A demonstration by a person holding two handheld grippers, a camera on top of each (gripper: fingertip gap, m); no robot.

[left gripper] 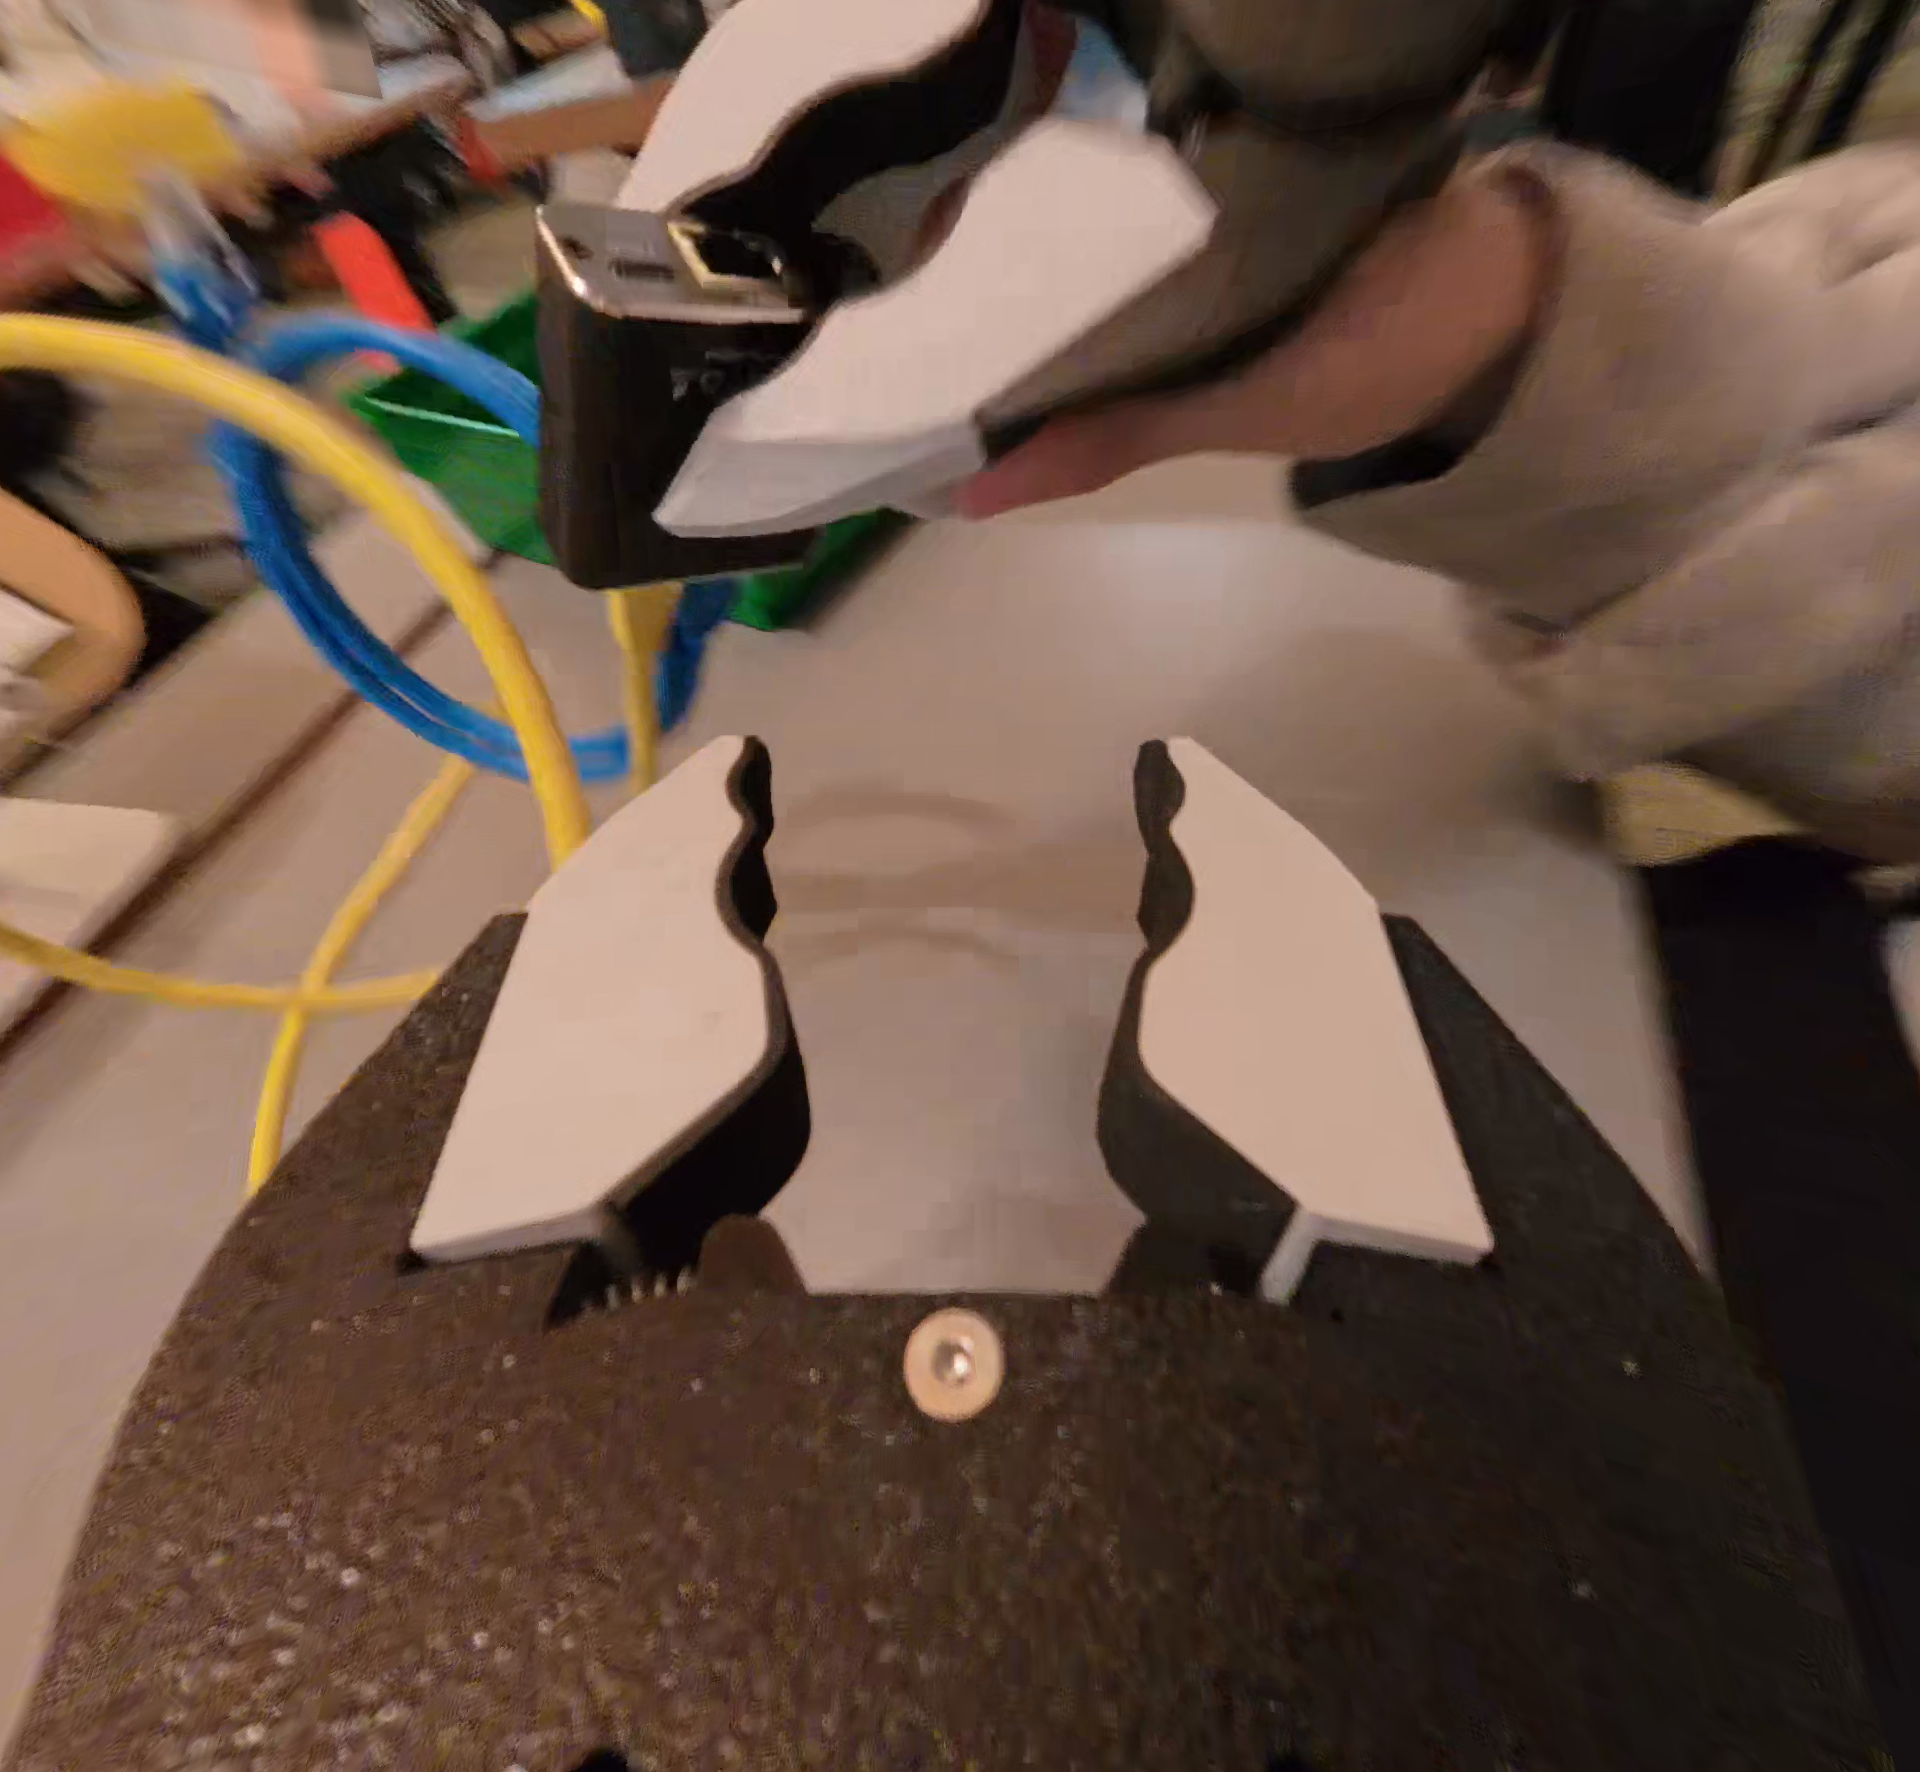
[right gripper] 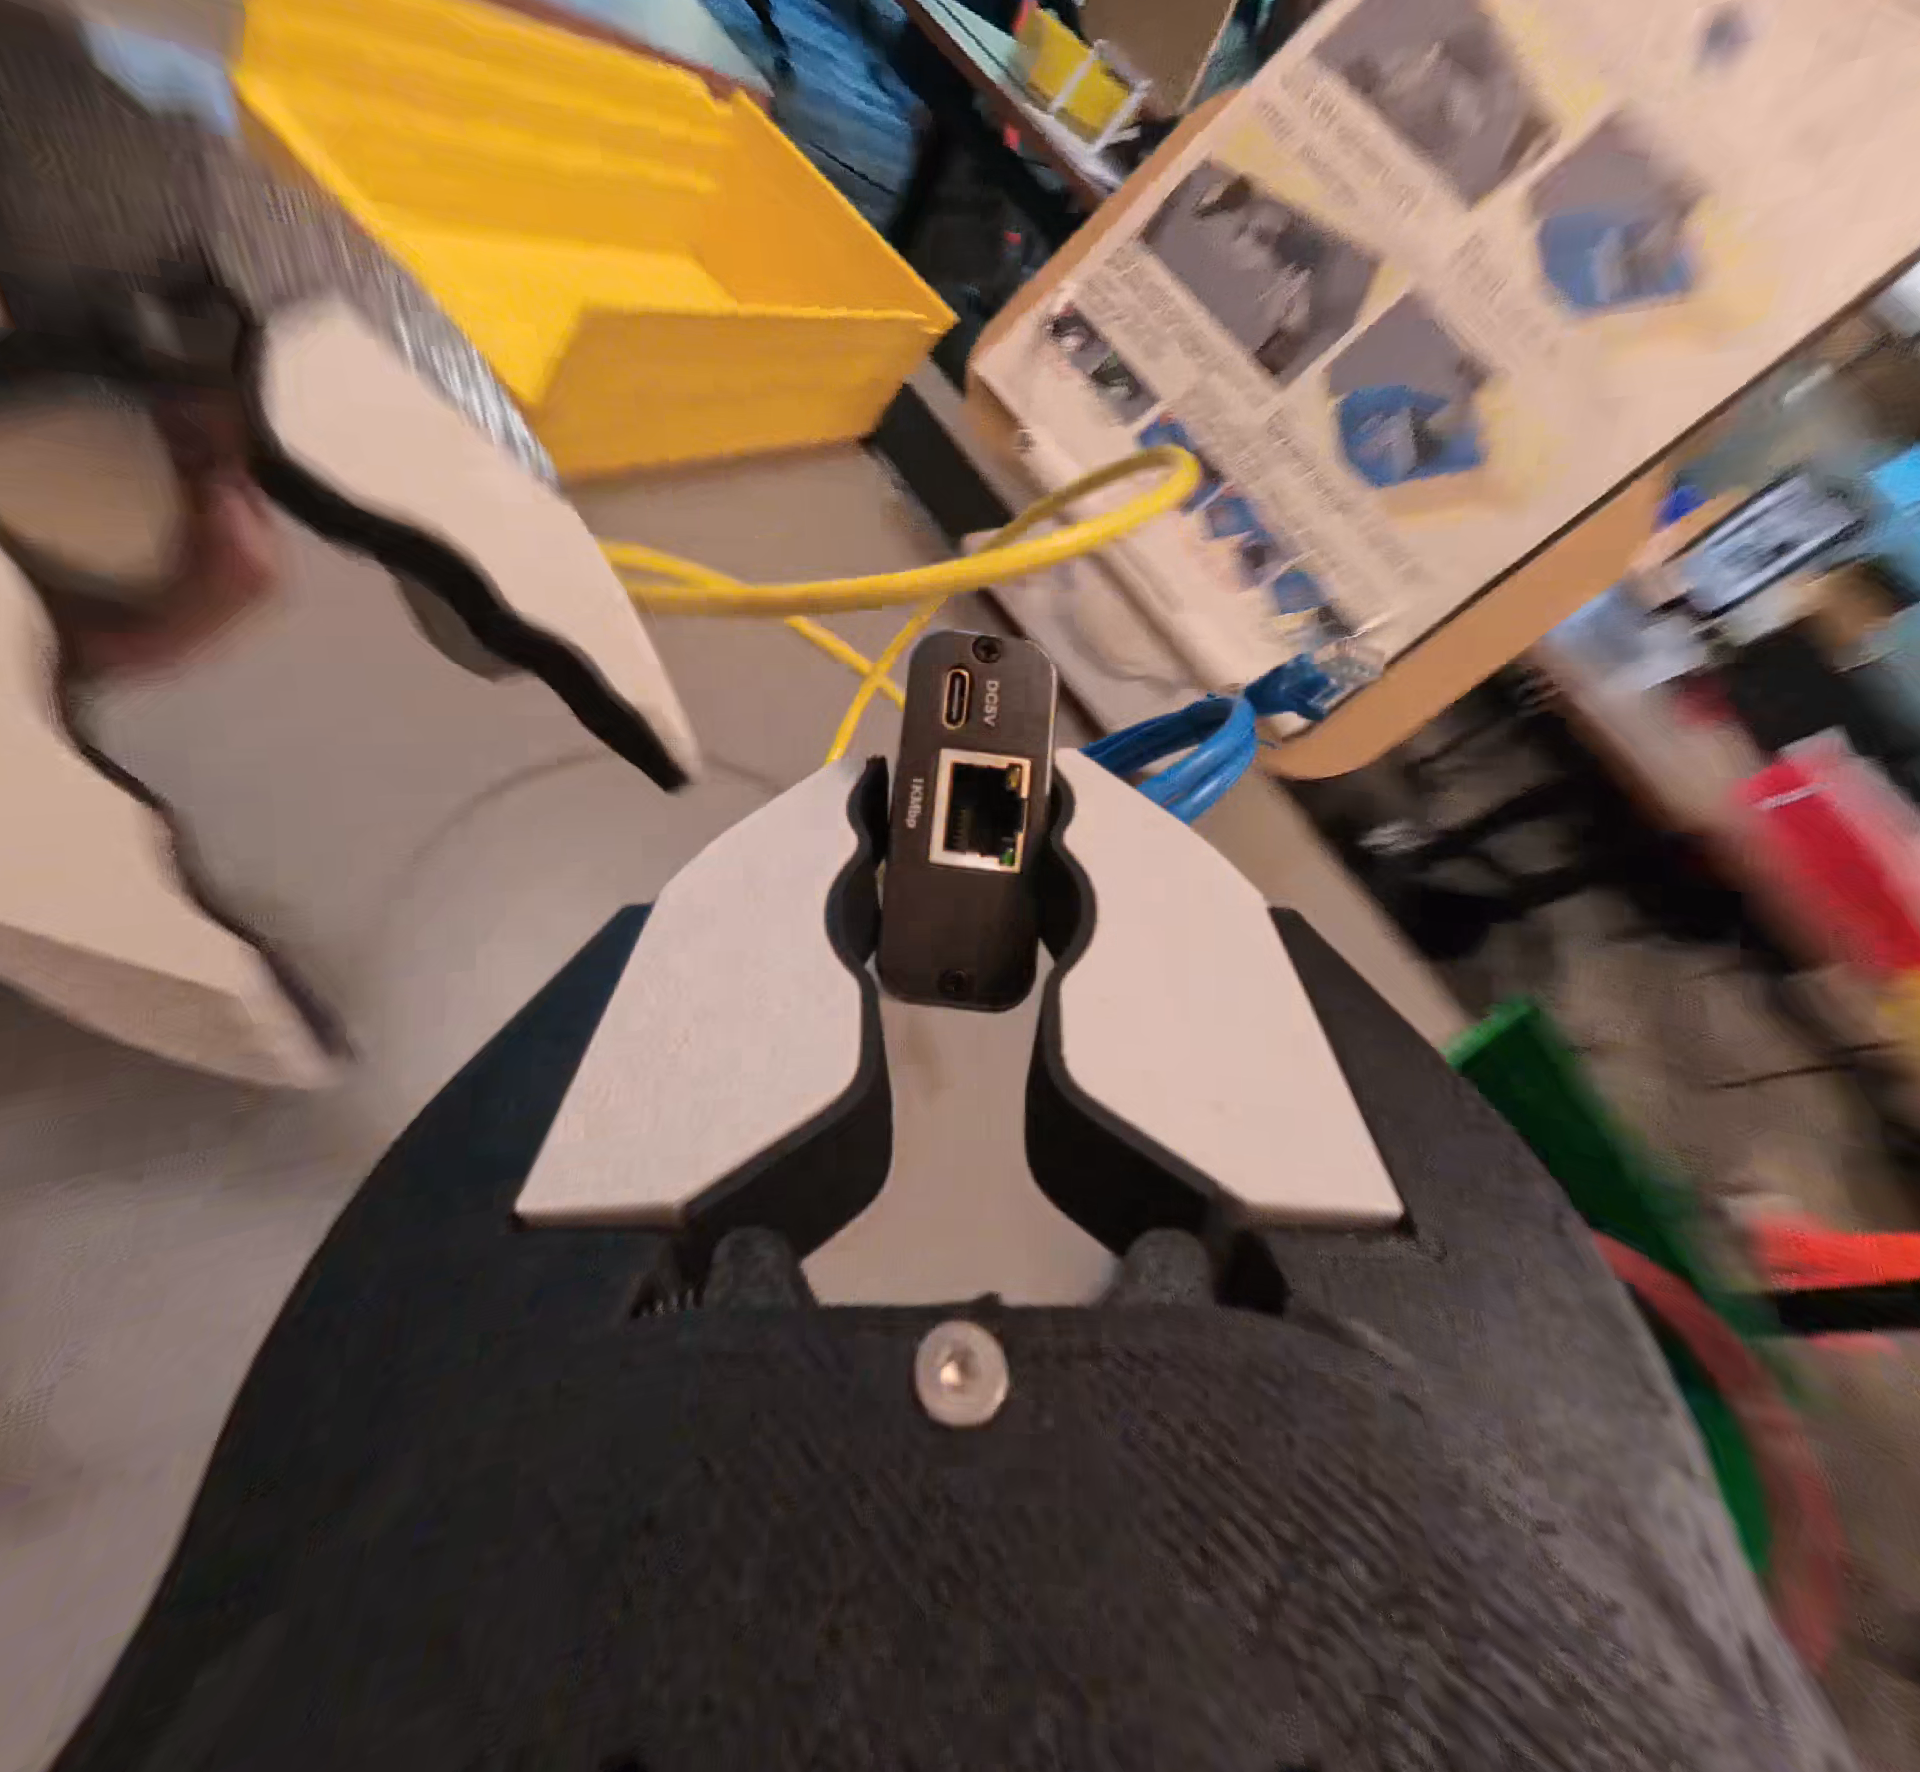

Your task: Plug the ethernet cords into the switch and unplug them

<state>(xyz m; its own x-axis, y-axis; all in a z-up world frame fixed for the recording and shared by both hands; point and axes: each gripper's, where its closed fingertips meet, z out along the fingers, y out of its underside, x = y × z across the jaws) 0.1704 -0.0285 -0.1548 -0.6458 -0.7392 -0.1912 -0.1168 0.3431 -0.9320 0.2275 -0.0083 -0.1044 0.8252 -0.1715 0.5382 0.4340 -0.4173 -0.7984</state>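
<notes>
Two cords, yellow and blue, lie loose on the table while the right gripper clamps the switch aloft, so the empty, open left gripper likely must fetch a plug next.

One switch, two cords: yellow cord, blue cord.

Warm, even indoor light fills both views, with a soft glare patch on the pale tabletop and only faint shadows. Motion blur smears the backgrounds, the yellow cord and the sleeve, while the switch held near the lens stays sharp. Wide-angle distortion bends and stretches everything toward the edges.
</notes>
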